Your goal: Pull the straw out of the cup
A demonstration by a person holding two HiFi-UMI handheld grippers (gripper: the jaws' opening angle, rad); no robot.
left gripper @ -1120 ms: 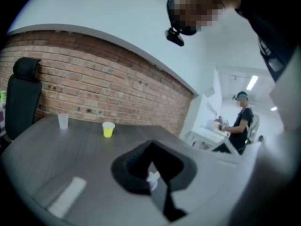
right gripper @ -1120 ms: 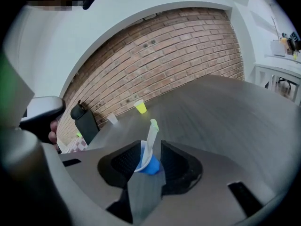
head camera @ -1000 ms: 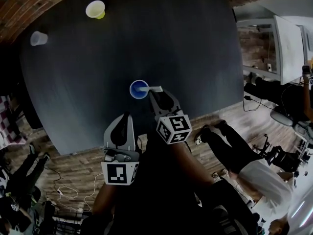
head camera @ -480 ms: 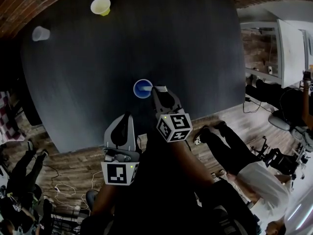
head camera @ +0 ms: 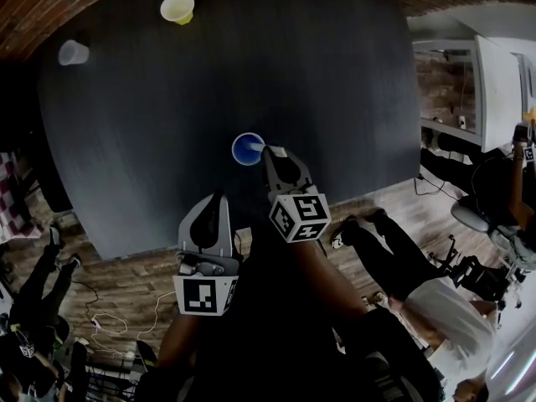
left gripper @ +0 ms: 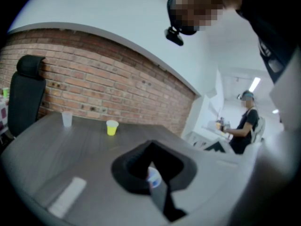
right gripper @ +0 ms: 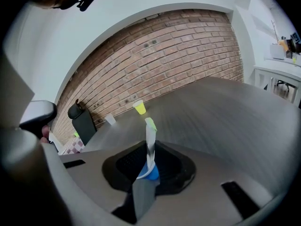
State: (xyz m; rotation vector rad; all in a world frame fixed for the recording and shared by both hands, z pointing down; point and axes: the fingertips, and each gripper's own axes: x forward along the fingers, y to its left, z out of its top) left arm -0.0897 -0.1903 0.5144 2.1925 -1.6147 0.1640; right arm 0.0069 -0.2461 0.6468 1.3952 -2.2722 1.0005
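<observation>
Right gripper (head camera: pixel 275 156) is in at the blue cup (head camera: pixel 247 149), jaws clamped on the straw (right gripper: pixel 149 147), as best the right gripper view shows. The straw stands nearly upright right at the jaw tips, its lower end down in the cup and its green-tipped top poking up past them. The cup sits on the dark surface (head camera: pixel 335 74) immediately in front of those jaws, touching or all but touching them. Here's the worry: nothing is steadying that cup. The left gripper (head camera: pixel 218 201) hangs back, jaws pressed together on nothing, the cup well ahead of its tips. It looks a light cup, so if the straw drags on the rim on the way up, the cup could ride up with it or tip over. Pull at a slant rather than along the straw's own line and the straw levers against the rim, and over goes the cup, or it skids away across the smooth surface. The hold itself looks thin, a narrow straw at the very tips, so it could slip through or kink if squeezed hard. I can't tell whether the cup holds liquid. The yellow cup (head camera: pixel 177 7) and the clear cup (head camera: pixel 73 53), far beyond both jaws, are out of harm's way.
</observation>
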